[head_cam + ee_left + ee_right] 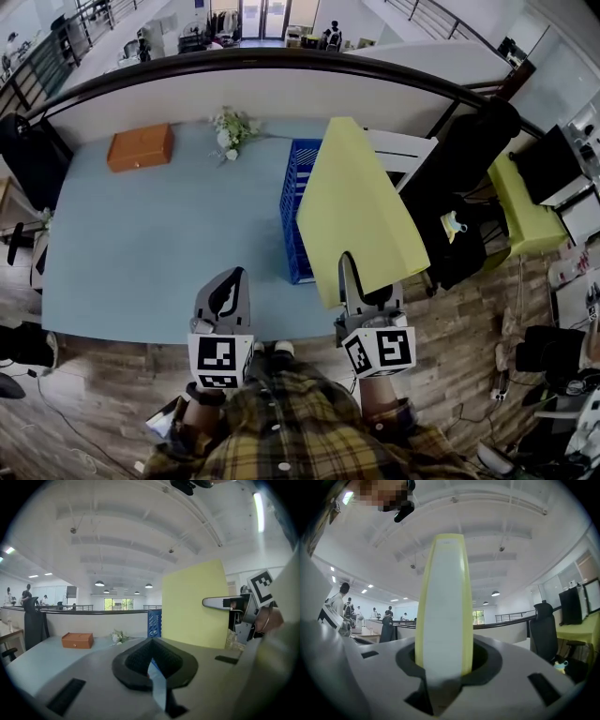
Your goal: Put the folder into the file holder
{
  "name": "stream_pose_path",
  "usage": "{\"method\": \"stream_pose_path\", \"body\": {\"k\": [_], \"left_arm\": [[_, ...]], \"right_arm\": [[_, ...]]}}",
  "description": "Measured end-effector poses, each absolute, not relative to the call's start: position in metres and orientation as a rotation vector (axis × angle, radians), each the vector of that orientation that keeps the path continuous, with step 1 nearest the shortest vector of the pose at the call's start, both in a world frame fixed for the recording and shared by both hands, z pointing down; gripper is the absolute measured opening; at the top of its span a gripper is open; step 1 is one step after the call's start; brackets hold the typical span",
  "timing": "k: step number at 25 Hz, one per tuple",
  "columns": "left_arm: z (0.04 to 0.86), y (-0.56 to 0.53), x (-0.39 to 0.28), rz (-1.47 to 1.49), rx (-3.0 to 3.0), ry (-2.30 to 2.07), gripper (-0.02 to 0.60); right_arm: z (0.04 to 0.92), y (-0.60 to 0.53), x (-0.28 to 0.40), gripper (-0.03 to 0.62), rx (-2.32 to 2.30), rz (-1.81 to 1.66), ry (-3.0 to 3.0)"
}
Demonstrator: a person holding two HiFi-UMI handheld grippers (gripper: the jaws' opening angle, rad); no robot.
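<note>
Right gripper: your right gripper (pixel 354 281) is clamped on the lower edge of the yellow folder (pixel 361 206). In the right gripper view the folder's spine stands straight up between the pads.
Folder: it is in the air and leans away from you toward 12 o'clock. It is not in the holder.
File holder: the blue slatted file holder (pixel 298 202) stands on the light blue table (pixel 159 244), at 11 o'clock from your right gripper. The folder partly covers it in the head view.
Left gripper: your left gripper (pixel 228 286) has its jaws drawn together on nothing. It sits at the table's near edge, at 9 o'clock from the right one.
Far side: an orange box (pixel 141 147) is at 10 o'clock and flowers (pixel 233 130) are near 12.
</note>
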State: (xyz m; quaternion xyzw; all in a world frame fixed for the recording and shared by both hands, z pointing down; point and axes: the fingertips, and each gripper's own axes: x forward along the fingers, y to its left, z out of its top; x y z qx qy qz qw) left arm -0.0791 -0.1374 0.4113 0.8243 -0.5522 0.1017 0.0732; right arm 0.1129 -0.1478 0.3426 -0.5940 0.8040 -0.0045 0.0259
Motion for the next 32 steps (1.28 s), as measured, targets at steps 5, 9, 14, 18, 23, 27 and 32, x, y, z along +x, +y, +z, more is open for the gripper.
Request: {"method": "stream_pose_path", "body": {"k": [5, 9, 14, 18, 23, 27, 32], "left_arm": [[0.413, -0.138, -0.081, 0.304, 2.462, -1.658, -0.009], [0.416, -0.142, -0.083, 0.311, 2.453, -1.661, -0.009], [0.42, -0.149, -0.081, 0.323, 2.444, -1.657, -0.009], [0.424, -0.154, -0.08, 0.329, 2.444, -1.647, -0.009], [0.426, -0.16, -0.078, 0.328, 2.441, -1.639, -0.009], [0.428, -0.163, -0.079, 0.333, 2.436, -1.637, -0.009], [0.433, -0.167, -0.077, 0.347, 2.424, -1.633, -0.009]], "right_arm": [[0.345, -0.161, 0.111, 0.154, -1.844, -0.008, 2.444], [0.348, -0.172, 0.112, 0.153, -1.849, -0.022, 2.402], [0.351, -0.187, 0.111, 0.154, -1.841, -0.036, 2.384], [0.351, -0.197, 0.108, 0.153, -1.843, -0.003, 2.381], [0.35, -0.206, 0.106, 0.154, -1.836, 0.018, 2.354], [0.354, -0.211, 0.103, 0.153, -1.829, 0.016, 2.341], [0.359, -0.215, 0.106, 0.153, -1.821, 0.021, 2.331]]}}
